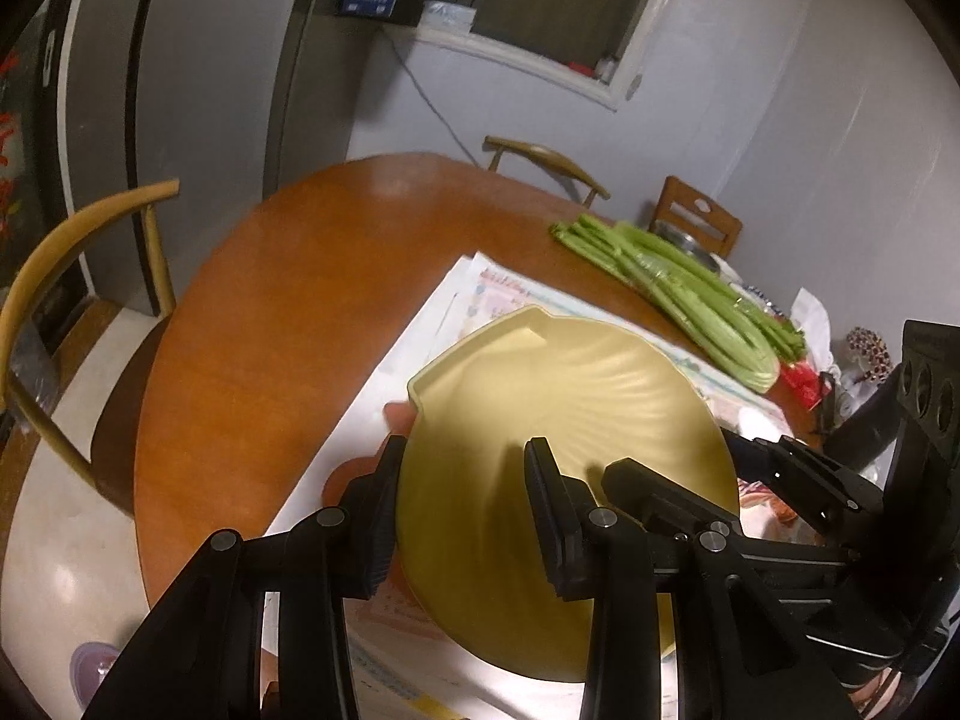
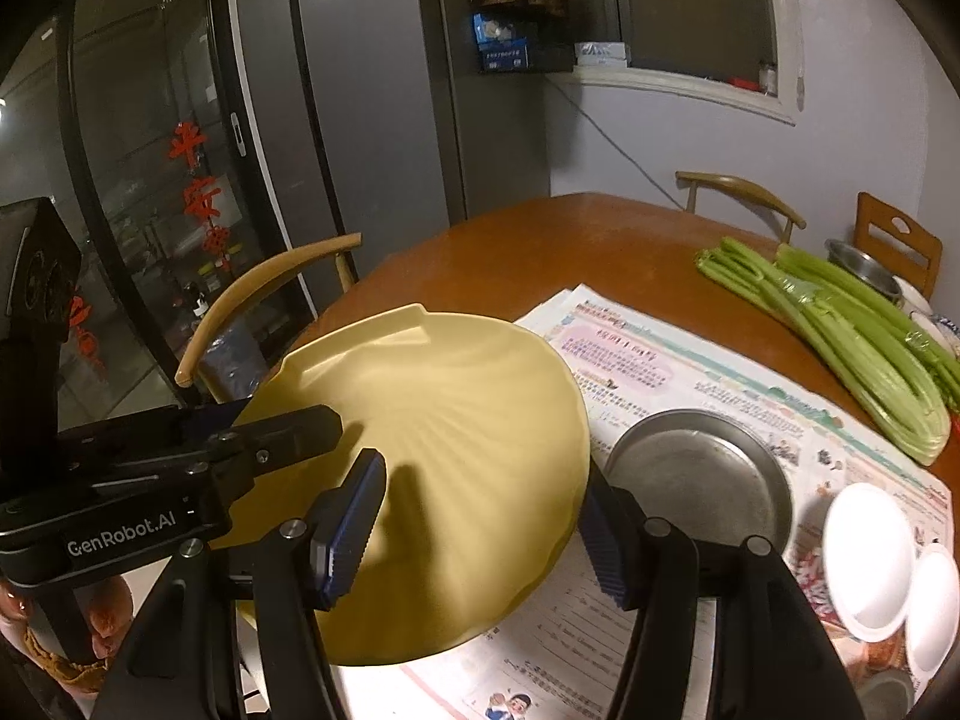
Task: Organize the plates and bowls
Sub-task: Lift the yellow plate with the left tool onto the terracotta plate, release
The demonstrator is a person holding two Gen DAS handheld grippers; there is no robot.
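Note:
A yellow shell-ribbed plate (image 1: 540, 396) (image 2: 456, 420) hangs tilted above the newspaper, held from both sides. My left gripper (image 1: 462, 516) is shut on the plate's near left rim, one finger on top and one under the edge. My right gripper (image 2: 480, 534) is shut on the opposite rim in the same way. Each gripper also shows in the other's view: the right one (image 1: 708, 462) at the plate's right side, and the left one's upper finger (image 2: 300, 429) lying on the plate. A metal plate (image 2: 696, 480) and two white bowls (image 2: 870, 558) rest on the newspaper to the right.
The round wooden table (image 1: 270, 312) carries spread newspaper (image 2: 690, 360) and a bunch of celery (image 2: 840, 336) at the far right. Wooden chairs (image 1: 66, 252) stand around it; one at the back right holds a steel bowl (image 2: 864, 270). A grey fridge and a glass door stand behind.

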